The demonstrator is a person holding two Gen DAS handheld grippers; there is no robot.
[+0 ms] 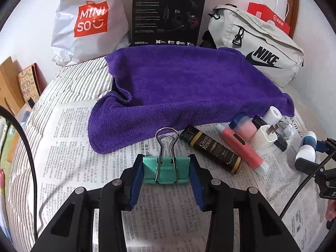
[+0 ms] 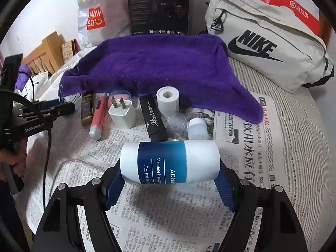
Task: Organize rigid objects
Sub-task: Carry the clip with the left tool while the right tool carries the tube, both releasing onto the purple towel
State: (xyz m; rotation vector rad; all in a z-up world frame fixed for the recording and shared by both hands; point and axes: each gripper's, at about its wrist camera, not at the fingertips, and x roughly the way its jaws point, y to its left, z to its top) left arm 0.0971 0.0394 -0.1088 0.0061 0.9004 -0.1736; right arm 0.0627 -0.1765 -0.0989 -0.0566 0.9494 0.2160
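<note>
Here the left gripper is clamped on a green binder clip, its blue pads pressing the clip's two side faces. The clip sits low over the newspaper, in front of the purple towel; whether it touches the paper cannot be told. Its wire handles point away from the gripper, toward the towel, so the long axis of the clip runs fore and aft while the body lies crosswise between the pads. Gripping the flat sides leaves the handles free and probably keeps the clip from twisting.

The right gripper grasps a white and blue Vaseline tube by its two ends. The tube's long axis lies across the jaws, left to right, roughly level, with its printed text running sideways. An end-to-end hold suits a round body that could roll out of a side grip. The tube is held just in front of the row of small items.

That row lies along the towel's near edge: a dark Grand Reserve tube, a pink tube, a white charger plug, a black Horizon stick and a white roll. Most long items there point roughly front to back, side by side, which appears to be the pattern being built.
</note>
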